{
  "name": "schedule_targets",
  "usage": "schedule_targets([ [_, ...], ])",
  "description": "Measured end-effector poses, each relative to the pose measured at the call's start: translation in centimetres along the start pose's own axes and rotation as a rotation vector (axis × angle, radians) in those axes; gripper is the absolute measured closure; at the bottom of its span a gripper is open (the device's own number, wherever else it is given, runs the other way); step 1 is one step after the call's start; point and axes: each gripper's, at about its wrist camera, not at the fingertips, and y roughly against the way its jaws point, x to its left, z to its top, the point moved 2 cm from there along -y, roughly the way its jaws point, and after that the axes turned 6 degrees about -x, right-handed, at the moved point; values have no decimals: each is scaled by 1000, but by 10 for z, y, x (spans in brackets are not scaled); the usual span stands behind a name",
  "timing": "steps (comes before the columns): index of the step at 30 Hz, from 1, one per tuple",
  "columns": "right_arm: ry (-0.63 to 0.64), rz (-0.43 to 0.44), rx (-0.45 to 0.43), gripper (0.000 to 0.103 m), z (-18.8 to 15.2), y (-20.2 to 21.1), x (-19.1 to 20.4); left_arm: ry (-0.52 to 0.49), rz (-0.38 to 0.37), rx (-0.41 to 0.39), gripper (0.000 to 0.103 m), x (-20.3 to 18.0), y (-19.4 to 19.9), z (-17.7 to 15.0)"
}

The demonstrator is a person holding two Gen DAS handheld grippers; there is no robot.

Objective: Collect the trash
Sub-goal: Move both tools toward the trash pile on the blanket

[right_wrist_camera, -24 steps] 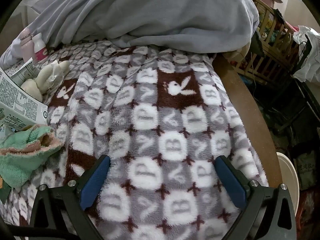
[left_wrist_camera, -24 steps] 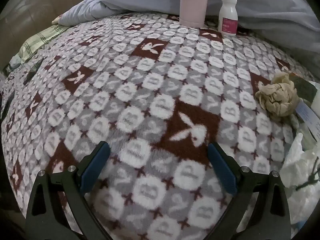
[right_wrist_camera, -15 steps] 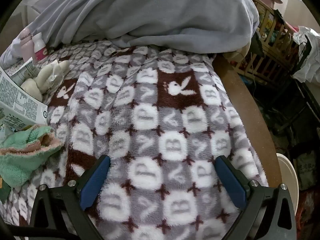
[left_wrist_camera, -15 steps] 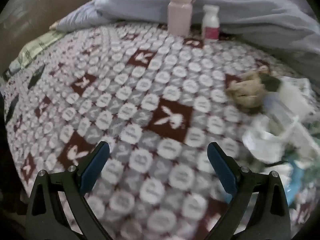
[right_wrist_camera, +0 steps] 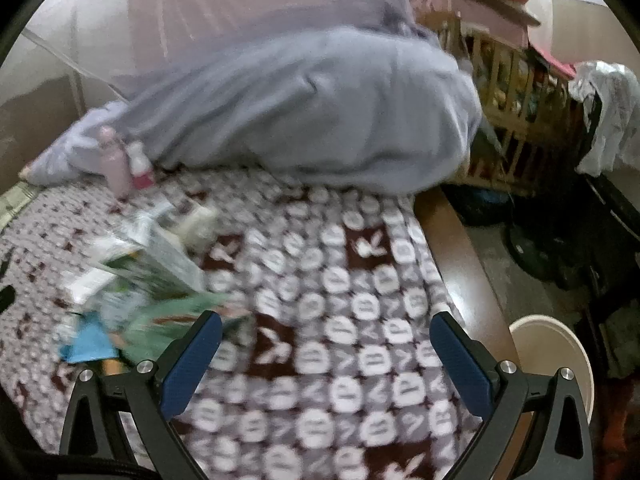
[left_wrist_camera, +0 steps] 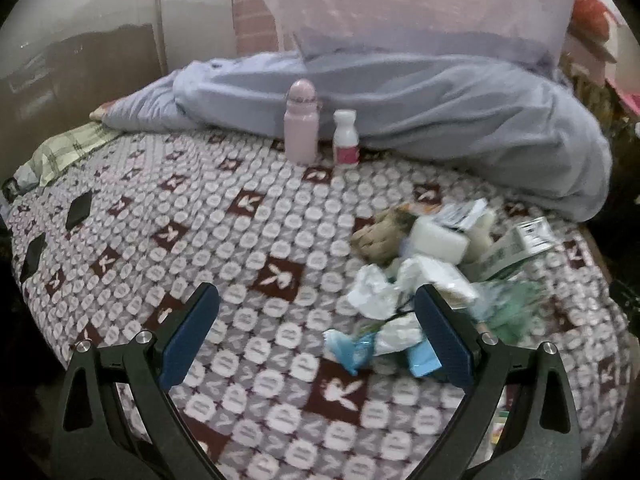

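A heap of trash (left_wrist_camera: 432,276) lies on the patterned blanket (left_wrist_camera: 240,240): crumpled white paper, a beige wad (left_wrist_camera: 376,240), printed cartons, a green cloth and blue wrappers (left_wrist_camera: 352,348). My left gripper (left_wrist_camera: 316,336) is open and empty above the blanket, its right finger in front of the heap's near edge. In the right wrist view the same heap (right_wrist_camera: 144,276) sits at the left, blurred. My right gripper (right_wrist_camera: 326,360) is open and empty over the blanket, to the right of the heap.
A pink bottle (left_wrist_camera: 301,128) and a small white bottle (left_wrist_camera: 346,140) stand at the back by a grey duvet (left_wrist_camera: 440,116). The bed's wooden edge (right_wrist_camera: 460,260) runs on the right, with a white bucket (right_wrist_camera: 552,356) on the floor and a wooden crib (right_wrist_camera: 516,92) beyond.
Both grippers have pulled back and risen, so more of the bed and the whole trash heap show. Both stay open and empty.
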Motion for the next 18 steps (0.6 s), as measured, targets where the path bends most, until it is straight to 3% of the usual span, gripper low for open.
schedule_targets([
  [8, 6, 40, -103, 0, 14, 44, 26, -28, -9, -116, 5, -11, 37, 10],
  [18, 9, 74, -167, 0, 23, 64, 39, -8, -45, -138, 5, -19, 47, 11],
])
